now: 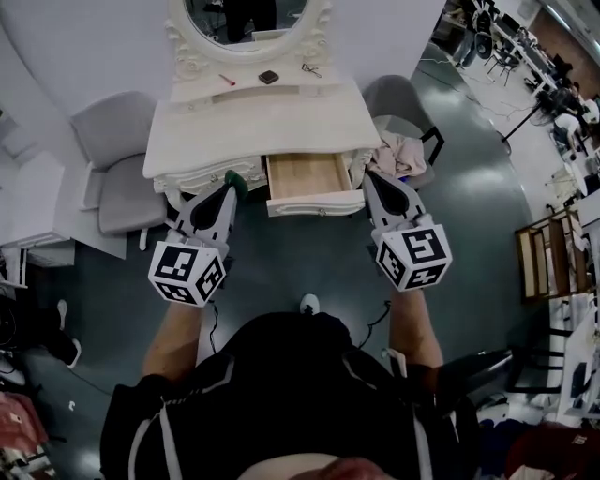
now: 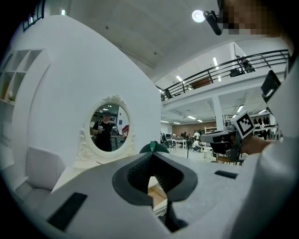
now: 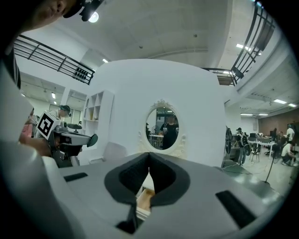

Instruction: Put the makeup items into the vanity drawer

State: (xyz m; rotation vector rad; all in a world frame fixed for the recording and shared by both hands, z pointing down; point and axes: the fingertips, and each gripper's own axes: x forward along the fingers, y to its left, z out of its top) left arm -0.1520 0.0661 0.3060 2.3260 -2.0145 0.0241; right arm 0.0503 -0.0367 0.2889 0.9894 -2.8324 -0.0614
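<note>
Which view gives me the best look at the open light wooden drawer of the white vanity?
The head view: it looks down into the light wooden drawer, its whole floor visible. The gripper views each show only a sliver of it through the jaw gap.

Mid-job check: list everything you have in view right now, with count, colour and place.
vanity: one, white, centre, against the wall
mirror: one, oval, white frame, at the back of the vanity
drawer: one, wood-lined, pulled open, nothing visible inside
dark square item: one, on the vanity's raised shelf
red stick: one, thin, on the shelf, left of the square item
small dark item: one, on the shelf's right; too small to identify
left chair: one, grey, left of the vanity
right chair: one, grey, right of the vanity
cloth: one, beige, on the right chair
left tool: jaws together, empty, left of the drawer
right tool: jaws together, empty, right of the drawer
</note>
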